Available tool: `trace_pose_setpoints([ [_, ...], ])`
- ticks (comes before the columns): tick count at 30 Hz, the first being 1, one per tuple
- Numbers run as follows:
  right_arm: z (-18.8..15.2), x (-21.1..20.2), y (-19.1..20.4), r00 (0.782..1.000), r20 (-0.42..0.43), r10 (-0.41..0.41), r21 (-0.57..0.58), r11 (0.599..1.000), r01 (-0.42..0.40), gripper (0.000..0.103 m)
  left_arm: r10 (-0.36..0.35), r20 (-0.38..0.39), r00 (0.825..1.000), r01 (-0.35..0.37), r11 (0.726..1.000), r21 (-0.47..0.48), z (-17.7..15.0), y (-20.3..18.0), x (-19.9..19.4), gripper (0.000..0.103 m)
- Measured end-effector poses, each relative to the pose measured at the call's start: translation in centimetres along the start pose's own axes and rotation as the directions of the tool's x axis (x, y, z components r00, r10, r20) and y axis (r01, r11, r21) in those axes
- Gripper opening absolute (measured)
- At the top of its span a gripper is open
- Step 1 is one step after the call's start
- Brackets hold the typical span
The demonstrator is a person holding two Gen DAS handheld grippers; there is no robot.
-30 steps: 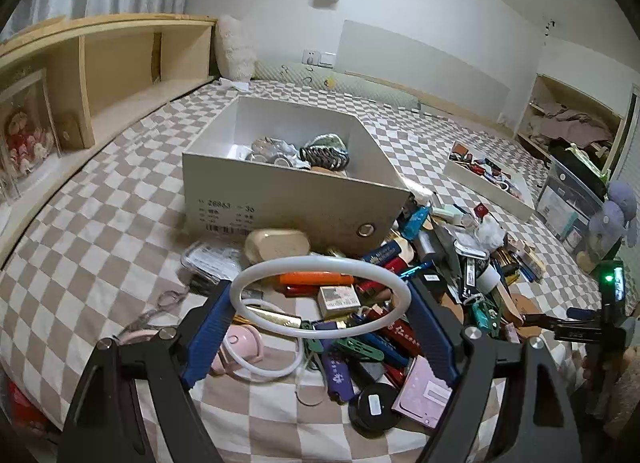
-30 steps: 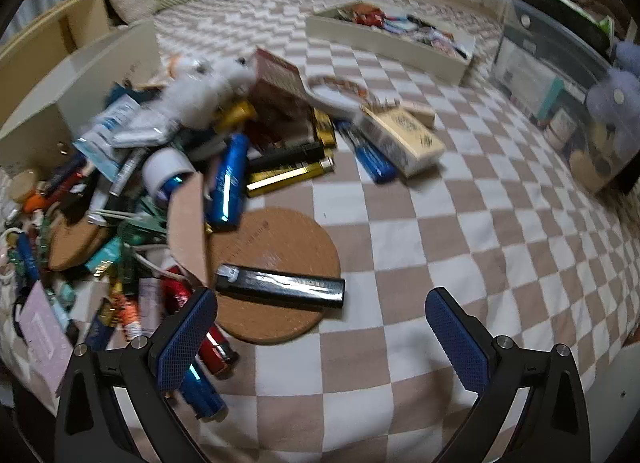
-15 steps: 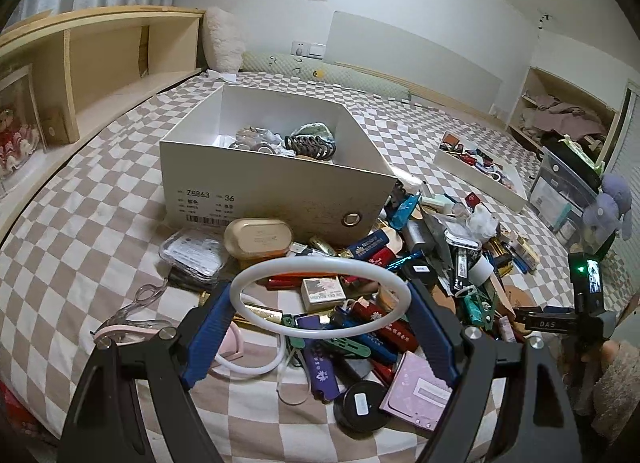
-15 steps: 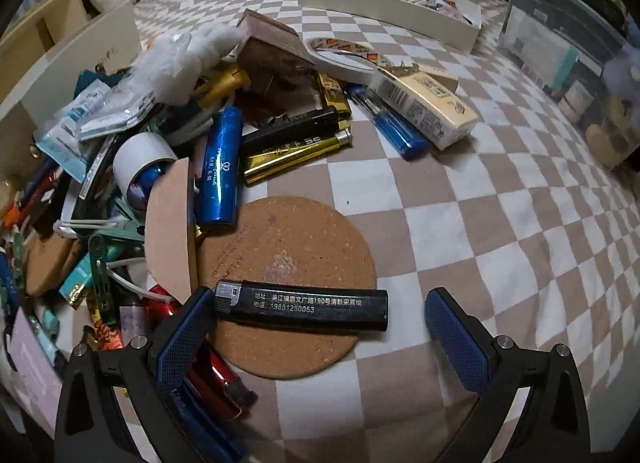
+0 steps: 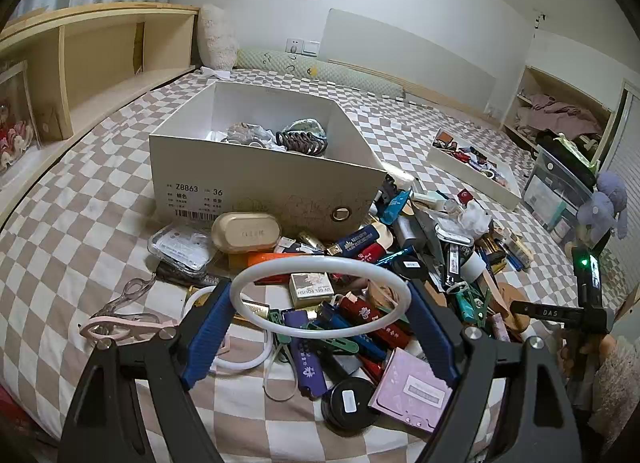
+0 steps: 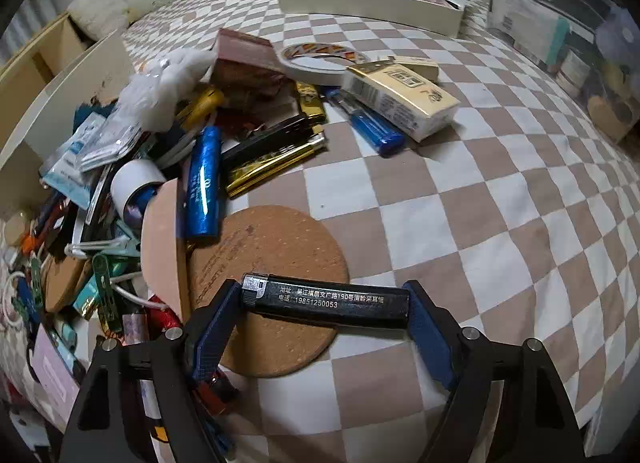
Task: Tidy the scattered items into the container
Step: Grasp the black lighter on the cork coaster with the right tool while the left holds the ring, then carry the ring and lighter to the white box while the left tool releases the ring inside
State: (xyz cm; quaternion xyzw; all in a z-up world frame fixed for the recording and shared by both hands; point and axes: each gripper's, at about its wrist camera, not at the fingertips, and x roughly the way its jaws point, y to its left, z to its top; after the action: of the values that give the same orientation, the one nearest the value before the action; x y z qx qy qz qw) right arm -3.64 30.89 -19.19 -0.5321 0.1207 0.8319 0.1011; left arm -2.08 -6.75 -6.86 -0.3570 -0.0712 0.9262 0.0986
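Glossy black lighter (image 6: 325, 300), rough cork coaster (image 6: 272, 259), matt cardboard box (image 5: 256, 179)

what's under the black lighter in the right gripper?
The black lighter, between the right gripper fingers, lies across a round cork coaster; its right end overhangs the checkered bedsheet. The coaster part beneath the lighter is hidden.

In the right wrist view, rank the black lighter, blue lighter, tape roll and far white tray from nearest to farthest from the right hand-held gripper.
1. Black lighter, between the fingers of the right hand-held gripper.
2. Blue lighter, ahead left.
3. Tape roll, farther back, centre.
4. White tray, farthest, top.
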Motion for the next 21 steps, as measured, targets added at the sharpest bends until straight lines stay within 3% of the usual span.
trace_pose_setpoints([
  [12, -0.5, -1.4, 0.1, 0.999, 0.021, 0.034, 0.019, 0.999, -0.034, 0.081, -0.001, 0.001, 1.000, 0.001, 1.000, -0.005, -0.4, 0.1, -0.4, 0.085],
  [21, -1.4, -3.7, 2.0, 0.988, 0.045, 0.149, -0.021, 0.989, -0.148, 0.081, 0.010, -0.001, 1.000, -0.010, 1.000, -0.022, 0.1, 0.2, -0.2, 0.085],
])
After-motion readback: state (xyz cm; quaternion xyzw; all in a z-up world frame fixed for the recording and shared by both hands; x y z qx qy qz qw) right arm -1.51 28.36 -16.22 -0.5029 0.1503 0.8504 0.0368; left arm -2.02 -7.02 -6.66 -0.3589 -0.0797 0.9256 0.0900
